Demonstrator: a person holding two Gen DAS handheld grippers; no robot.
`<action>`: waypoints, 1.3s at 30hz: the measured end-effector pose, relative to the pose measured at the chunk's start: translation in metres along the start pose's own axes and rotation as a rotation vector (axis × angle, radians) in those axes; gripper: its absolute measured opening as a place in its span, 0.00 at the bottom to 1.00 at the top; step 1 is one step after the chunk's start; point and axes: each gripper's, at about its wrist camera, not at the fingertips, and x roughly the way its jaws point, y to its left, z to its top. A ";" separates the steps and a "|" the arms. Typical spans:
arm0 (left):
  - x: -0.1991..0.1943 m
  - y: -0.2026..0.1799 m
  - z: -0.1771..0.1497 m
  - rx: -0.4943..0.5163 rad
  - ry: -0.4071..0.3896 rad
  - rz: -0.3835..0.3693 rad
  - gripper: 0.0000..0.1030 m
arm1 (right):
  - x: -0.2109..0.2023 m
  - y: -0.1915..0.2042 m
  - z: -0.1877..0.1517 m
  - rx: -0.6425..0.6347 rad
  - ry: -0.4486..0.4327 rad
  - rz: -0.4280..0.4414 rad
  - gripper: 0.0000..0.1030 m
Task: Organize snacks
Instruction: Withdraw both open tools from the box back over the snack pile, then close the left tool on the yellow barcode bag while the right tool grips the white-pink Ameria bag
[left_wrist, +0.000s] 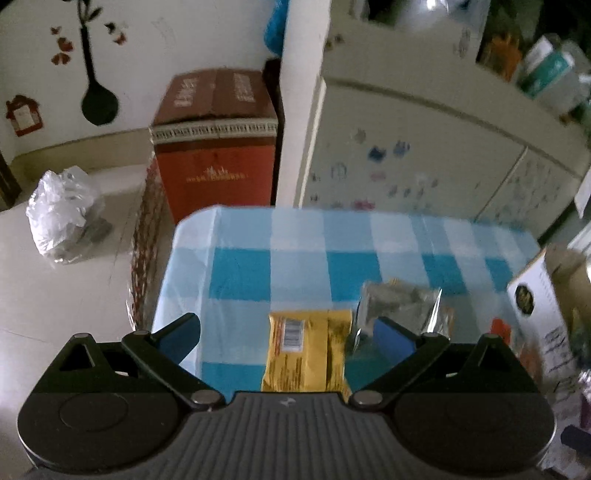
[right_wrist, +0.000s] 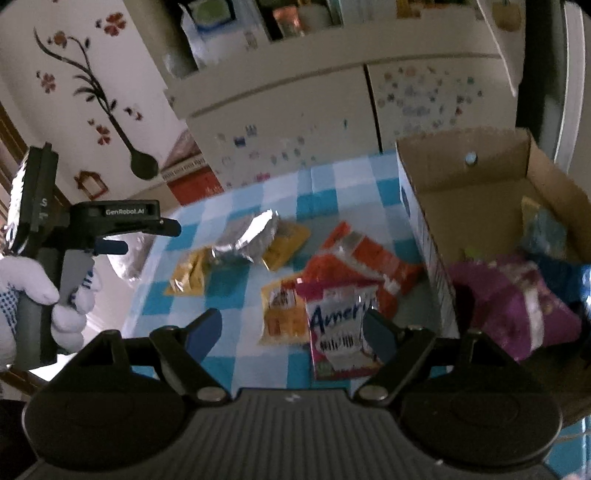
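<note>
Snack packets lie on a blue-checked tablecloth (right_wrist: 284, 184). In the left wrist view my left gripper (left_wrist: 286, 334) is open and empty just above a yellow packet (left_wrist: 306, 354), with a silver foil packet (left_wrist: 400, 304) by its right finger. In the right wrist view my right gripper (right_wrist: 293, 332) is open and empty over a pink "America" packet (right_wrist: 341, 332) and a small yellow-orange packet (right_wrist: 282, 314). Beyond lie an orange packet (right_wrist: 364, 258), the silver foil packet (right_wrist: 247, 238) and yellow packets (right_wrist: 188, 275). A cardboard box (right_wrist: 461, 177) at right holds a purple bag (right_wrist: 517, 306) and blue packets (right_wrist: 545, 229). The left gripper (right_wrist: 147, 236) shows at left, held by a gloved hand.
A red carton (left_wrist: 218, 147) stands on the floor beyond the table's far left corner, with a crumpled plastic bag (left_wrist: 62, 214) beside it. A cream cabinet (left_wrist: 424, 155) with stickers runs behind the table. The cardboard box's white side (left_wrist: 543, 314) stands at the right.
</note>
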 end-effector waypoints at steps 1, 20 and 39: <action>0.003 -0.001 -0.002 0.012 0.008 -0.004 0.99 | 0.004 -0.001 -0.002 0.004 0.010 -0.007 0.81; 0.039 -0.014 -0.016 0.121 0.071 -0.040 0.99 | 0.046 0.002 -0.010 -0.042 0.036 -0.197 0.81; 0.050 -0.027 -0.026 0.173 0.095 -0.030 0.68 | 0.053 0.006 -0.008 -0.055 0.052 -0.205 0.50</action>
